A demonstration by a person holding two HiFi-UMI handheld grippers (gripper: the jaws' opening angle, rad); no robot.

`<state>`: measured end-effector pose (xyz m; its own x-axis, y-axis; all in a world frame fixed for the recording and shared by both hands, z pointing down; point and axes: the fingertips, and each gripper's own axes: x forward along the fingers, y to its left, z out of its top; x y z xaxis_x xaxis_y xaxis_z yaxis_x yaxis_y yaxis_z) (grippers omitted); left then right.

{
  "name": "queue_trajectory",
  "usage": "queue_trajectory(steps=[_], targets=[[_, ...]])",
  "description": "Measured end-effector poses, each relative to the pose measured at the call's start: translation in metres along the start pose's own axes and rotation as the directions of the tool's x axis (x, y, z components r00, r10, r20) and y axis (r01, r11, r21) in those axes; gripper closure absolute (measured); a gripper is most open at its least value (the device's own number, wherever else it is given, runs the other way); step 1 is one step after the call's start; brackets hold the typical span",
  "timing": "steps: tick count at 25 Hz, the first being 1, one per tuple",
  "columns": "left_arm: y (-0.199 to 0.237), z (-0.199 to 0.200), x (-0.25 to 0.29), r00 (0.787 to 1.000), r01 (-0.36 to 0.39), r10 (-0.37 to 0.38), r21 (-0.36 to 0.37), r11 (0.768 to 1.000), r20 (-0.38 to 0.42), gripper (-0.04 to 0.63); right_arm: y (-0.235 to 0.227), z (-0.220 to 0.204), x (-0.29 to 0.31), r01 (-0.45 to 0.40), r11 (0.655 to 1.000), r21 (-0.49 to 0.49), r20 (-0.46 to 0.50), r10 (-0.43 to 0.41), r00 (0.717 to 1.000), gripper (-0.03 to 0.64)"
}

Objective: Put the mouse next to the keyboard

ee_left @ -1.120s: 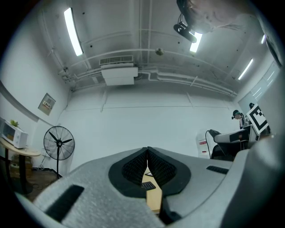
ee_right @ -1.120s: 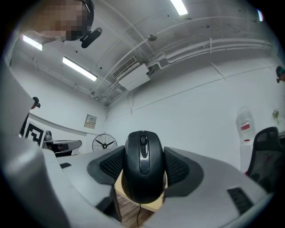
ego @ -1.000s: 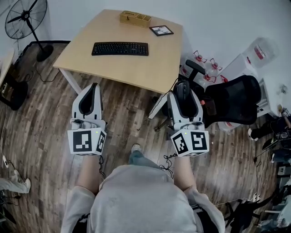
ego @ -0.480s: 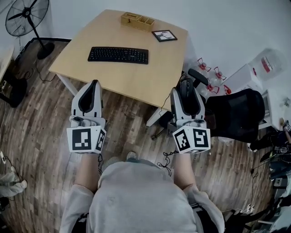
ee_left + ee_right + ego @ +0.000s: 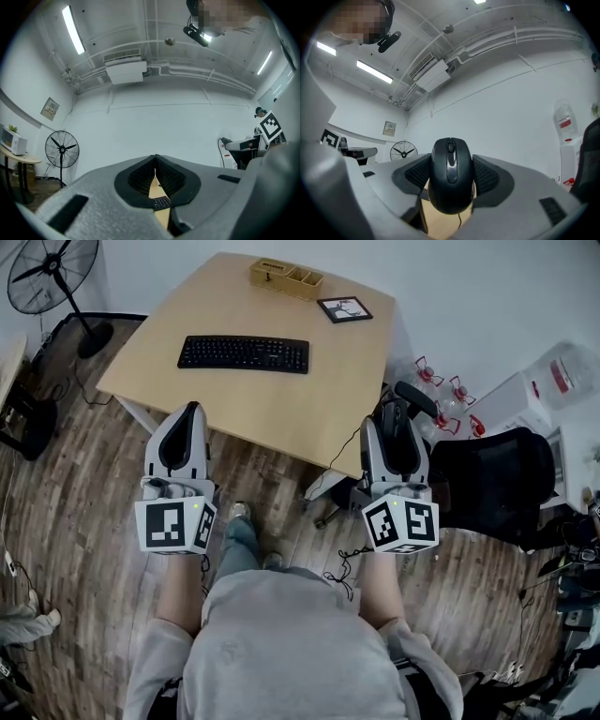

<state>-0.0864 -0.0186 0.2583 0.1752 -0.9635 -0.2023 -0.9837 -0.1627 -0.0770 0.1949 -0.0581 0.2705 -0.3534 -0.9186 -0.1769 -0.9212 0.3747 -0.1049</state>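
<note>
A black wired mouse (image 5: 451, 176) sits clamped between the jaws of my right gripper (image 5: 451, 180), its cord hanging below. In the head view this gripper (image 5: 392, 427) hovers over the floor just off the wooden table's (image 5: 281, 390) near right corner, with the mouse (image 5: 391, 416) at its tip. The black keyboard (image 5: 244, 353) lies across the middle of the table. My left gripper (image 5: 185, 423) hangs before the table's near left edge, jaws shut with nothing between them; through them in the left gripper view shows a sliver of keyboard (image 5: 161, 202).
A wooden organiser box (image 5: 286, 277) and a small framed picture (image 5: 344, 309) sit at the table's far edge. A black office chair (image 5: 487, 479) stands right of the right gripper. A floor fan (image 5: 52, 277) stands far left. A cable trails on the wood floor.
The person has stepped toward the table: both grippers are closer to its near edge, and the right one with the mouse has drifted slightly right. A foot has swung forward.
</note>
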Motion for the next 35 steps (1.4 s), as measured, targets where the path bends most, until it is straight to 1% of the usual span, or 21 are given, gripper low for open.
queue_trajectory(steps=[9, 18, 29, 35], targets=[[0.027, -0.018, 0.064, 0.999, 0.036, -0.036, -0.019, 0.999, 0.004, 0.584, -0.011, -0.011, 0.056, 0.050, 0.999, -0.011, 0.002, -0.050, 0.999, 0.354], [0.064, -0.029, 0.143, 0.994, 0.104, -0.104, -0.036, 0.994, 0.017, 0.584, -0.013, -0.018, 0.124, 0.116, 0.993, -0.024, 0.005, -0.115, 0.993, 0.354], [0.111, -0.052, 0.209, 0.983, 0.182, -0.181, -0.063, 0.981, 0.012, 0.584, -0.002, -0.034, 0.189, 0.193, 0.980, -0.039, -0.004, -0.193, 0.981, 0.354], [0.127, -0.066, 0.237, 0.972, 0.235, -0.235, -0.080, 0.969, 0.007, 0.584, -0.001, -0.047, 0.214, 0.241, 0.970, -0.038, -0.017, -0.242, 0.970, 0.354]])
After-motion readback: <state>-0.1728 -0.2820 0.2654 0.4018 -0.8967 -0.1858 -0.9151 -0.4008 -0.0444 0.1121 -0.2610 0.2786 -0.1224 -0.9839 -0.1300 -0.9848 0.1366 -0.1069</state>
